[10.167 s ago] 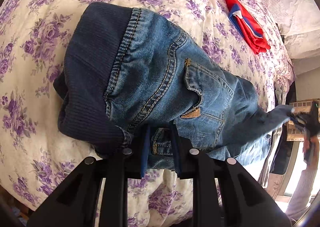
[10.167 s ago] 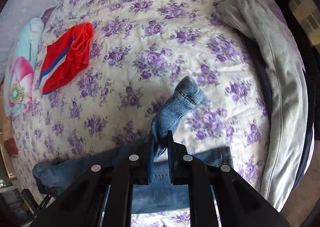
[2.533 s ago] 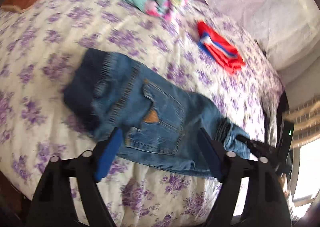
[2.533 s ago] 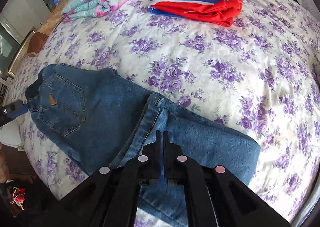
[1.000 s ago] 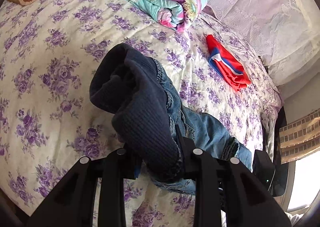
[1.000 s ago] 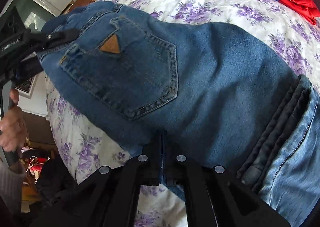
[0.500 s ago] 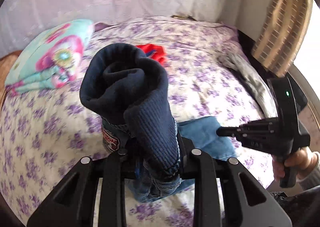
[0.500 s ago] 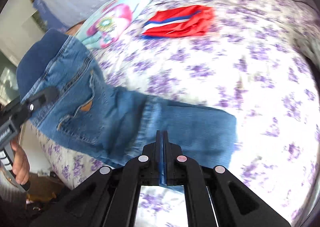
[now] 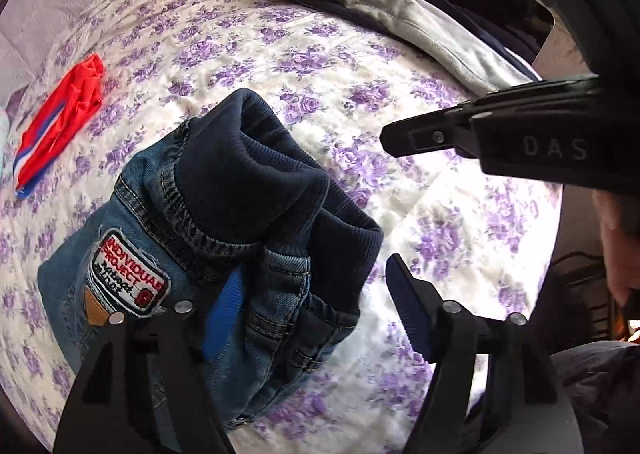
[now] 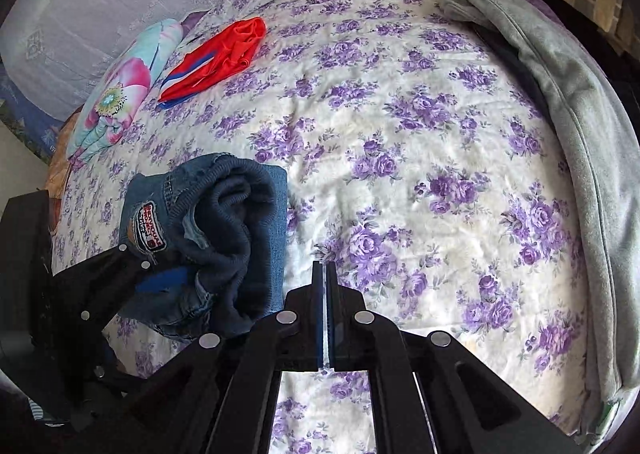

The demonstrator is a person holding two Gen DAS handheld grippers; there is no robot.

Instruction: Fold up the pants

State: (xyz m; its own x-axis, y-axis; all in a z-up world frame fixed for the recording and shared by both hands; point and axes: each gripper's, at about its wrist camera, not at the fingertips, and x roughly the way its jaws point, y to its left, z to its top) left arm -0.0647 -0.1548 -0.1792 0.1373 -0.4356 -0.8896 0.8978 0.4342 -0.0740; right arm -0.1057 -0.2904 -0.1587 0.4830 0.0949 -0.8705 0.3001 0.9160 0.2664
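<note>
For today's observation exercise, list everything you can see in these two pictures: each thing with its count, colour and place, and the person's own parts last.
Jeans: one, blue denim with navy ribbed waistband, folded in a bundle on the bed, near edge.
Red garment: one, red with blue and white stripe, far left.
Floral bundle: one, turquoise and pink, folded, left of the red garment.
Grey blanket: one, along the right edge.
Bedspread: one, white with purple flowers.
Left gripper: open, around the jeans.
Right gripper: shut, empty.
</note>
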